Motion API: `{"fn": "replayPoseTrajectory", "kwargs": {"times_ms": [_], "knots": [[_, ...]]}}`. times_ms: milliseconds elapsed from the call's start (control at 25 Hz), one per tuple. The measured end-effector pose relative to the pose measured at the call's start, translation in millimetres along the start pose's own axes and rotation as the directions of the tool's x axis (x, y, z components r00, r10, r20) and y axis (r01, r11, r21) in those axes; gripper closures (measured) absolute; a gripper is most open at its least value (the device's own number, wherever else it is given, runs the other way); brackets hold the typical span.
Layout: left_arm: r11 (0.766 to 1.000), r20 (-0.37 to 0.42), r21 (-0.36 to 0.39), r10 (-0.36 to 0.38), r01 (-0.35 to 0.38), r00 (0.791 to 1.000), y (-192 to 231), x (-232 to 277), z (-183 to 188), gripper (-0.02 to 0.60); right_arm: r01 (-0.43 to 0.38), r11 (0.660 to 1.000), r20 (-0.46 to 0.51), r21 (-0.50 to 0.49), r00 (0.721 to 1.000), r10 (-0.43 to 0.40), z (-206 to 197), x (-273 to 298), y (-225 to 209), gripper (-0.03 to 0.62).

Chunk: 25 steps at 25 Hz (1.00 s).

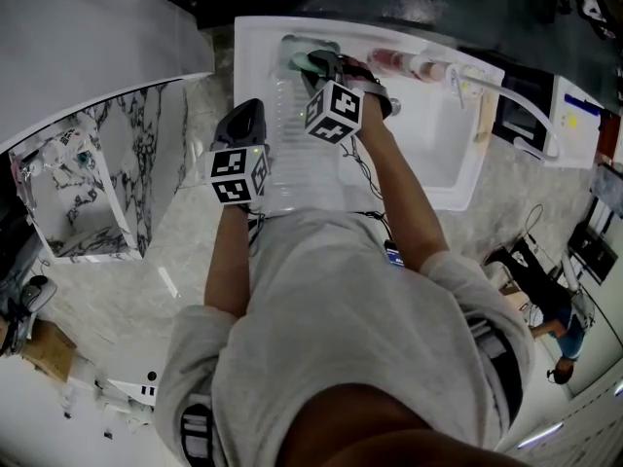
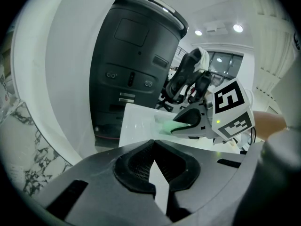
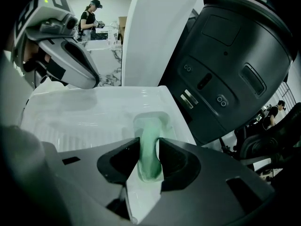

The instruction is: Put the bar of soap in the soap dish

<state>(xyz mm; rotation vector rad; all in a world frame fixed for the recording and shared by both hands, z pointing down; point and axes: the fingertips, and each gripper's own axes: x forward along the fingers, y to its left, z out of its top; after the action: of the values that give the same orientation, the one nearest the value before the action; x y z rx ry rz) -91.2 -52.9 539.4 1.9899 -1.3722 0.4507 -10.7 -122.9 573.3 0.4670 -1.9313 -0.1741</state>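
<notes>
The pale green bar of soap (image 3: 150,159) stands in the translucent soap dish (image 3: 162,119) at the far left corner of the white sink unit (image 1: 438,144). My right gripper (image 3: 149,140) points steeply down over the dish, and its pads lie against both sides of the bar. In the head view the soap (image 1: 304,62) shows green just beyond the right gripper (image 1: 319,68). My left gripper (image 2: 154,142) hovers over the ridged drainboard (image 1: 292,154), nearer to me, with its tips together and nothing between them. From there I see the right gripper (image 2: 188,124) and the soap (image 2: 164,125).
A tall dark grey machine (image 3: 235,55) stands just behind the sink's corner. Bottles (image 1: 399,61) and a tap (image 1: 506,90) line the basin's back edge. A marbled surface (image 1: 195,232) lies to the left. A person (image 3: 89,15) stands far off.
</notes>
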Motion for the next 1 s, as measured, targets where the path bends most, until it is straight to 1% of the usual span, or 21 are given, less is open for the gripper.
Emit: {"fn": "replayPoseTrajectory", "kwargs": {"times_ms": [160, 360, 560, 1000], "knots": [[1.000, -0.003, -0.002, -0.007, 0.007, 1.000, -3.7, 0.7, -1.0, 0.563, 0.013, 1.000, 0.003, 0.003, 1.000, -0.013, -0.7, -1.8, -4.6, 0.473], [1.000, -0.010, -0.008, -0.013, 0.013, 1.000, -6.8, 0.6, -5.4, 0.563, 0.010, 1.000, 0.000, 0.000, 1.000, -0.010, -2.3, -5.1, -4.8, 0.473], [1.000, -0.008, -0.013, -0.013, 0.013, 1.000, -3.7, 0.7, -5.1, 0.563, 0.009, 1.000, -0.015, -0.013, 1.000, -0.010, -0.2, -6.7, 0.6, 0.477], [1.000, -0.011, -0.019, -0.021, 0.020, 1.000, -2.1, 0.1, -6.7, 0.563, 0.018, 1.000, -0.056, 0.005, 0.998, -0.018, -6.6, -17.2, 4.2, 0.484]]}}
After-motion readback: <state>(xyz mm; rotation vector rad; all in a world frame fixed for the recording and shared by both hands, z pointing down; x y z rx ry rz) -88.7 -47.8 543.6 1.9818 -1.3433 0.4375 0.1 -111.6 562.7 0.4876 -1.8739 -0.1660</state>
